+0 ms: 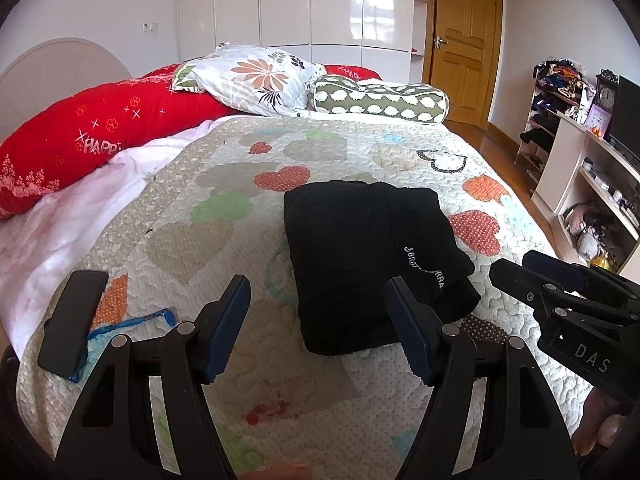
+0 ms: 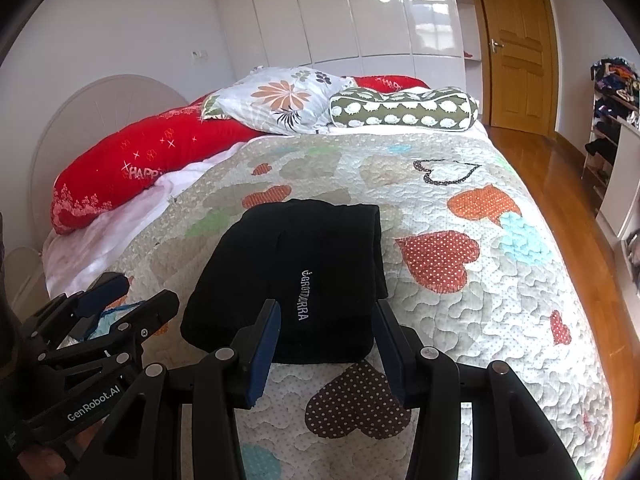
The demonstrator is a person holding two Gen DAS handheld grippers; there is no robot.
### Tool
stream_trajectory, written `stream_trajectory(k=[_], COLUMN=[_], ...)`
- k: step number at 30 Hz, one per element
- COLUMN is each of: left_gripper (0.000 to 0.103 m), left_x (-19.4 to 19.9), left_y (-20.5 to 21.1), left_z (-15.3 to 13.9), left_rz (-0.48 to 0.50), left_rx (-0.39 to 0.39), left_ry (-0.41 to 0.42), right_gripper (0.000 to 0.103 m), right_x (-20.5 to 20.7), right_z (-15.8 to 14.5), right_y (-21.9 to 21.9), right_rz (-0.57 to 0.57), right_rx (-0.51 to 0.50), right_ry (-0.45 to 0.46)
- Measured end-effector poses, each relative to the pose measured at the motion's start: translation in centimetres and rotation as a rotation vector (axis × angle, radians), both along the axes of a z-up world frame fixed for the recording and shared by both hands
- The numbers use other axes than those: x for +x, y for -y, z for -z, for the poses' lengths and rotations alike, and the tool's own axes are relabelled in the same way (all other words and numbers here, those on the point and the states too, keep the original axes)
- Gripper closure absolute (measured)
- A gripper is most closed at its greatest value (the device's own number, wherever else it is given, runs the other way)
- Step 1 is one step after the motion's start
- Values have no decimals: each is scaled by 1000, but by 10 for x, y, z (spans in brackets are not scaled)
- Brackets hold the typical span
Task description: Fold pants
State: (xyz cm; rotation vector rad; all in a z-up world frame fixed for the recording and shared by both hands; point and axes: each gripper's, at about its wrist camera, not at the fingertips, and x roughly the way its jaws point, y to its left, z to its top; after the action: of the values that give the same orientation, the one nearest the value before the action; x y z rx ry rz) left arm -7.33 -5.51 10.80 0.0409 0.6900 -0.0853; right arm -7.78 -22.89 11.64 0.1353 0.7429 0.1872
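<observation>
Black pants (image 1: 360, 256) lie folded into a compact rectangle on the heart-patterned quilt (image 1: 224, 208); white lettering shows on the top layer. They also show in the right wrist view (image 2: 296, 276). My left gripper (image 1: 318, 312) is open and empty, just short of the pants' near edge. My right gripper (image 2: 326, 324) is open and empty, its fingers either side of the pants' near edge, above it. The right gripper shows at the right in the left wrist view (image 1: 536, 276); the left gripper shows at the lower left in the right wrist view (image 2: 132, 296).
A black phone (image 1: 74, 320) and a blue cord (image 1: 132, 322) lie on the quilt at the near left. A red bolster (image 1: 100, 132), a floral pillow (image 1: 256, 76) and a green pillow (image 1: 380, 98) sit at the headboard end. Shelves (image 1: 592, 176) stand right of the bed.
</observation>
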Motion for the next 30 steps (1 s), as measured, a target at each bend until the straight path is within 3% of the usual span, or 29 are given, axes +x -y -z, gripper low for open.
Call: stream_trajectory(k=[30], left_gripper=[33], left_x=[-2], left_y=[1], left_z=[3], left_rz=[16], left_rx=[-30], left_ry=[-20], right_gripper=[57], right_x=[-5], right_z=[2], right_y=[11], right_rz=[22], right_rx=[-2], right_ry=[-20])
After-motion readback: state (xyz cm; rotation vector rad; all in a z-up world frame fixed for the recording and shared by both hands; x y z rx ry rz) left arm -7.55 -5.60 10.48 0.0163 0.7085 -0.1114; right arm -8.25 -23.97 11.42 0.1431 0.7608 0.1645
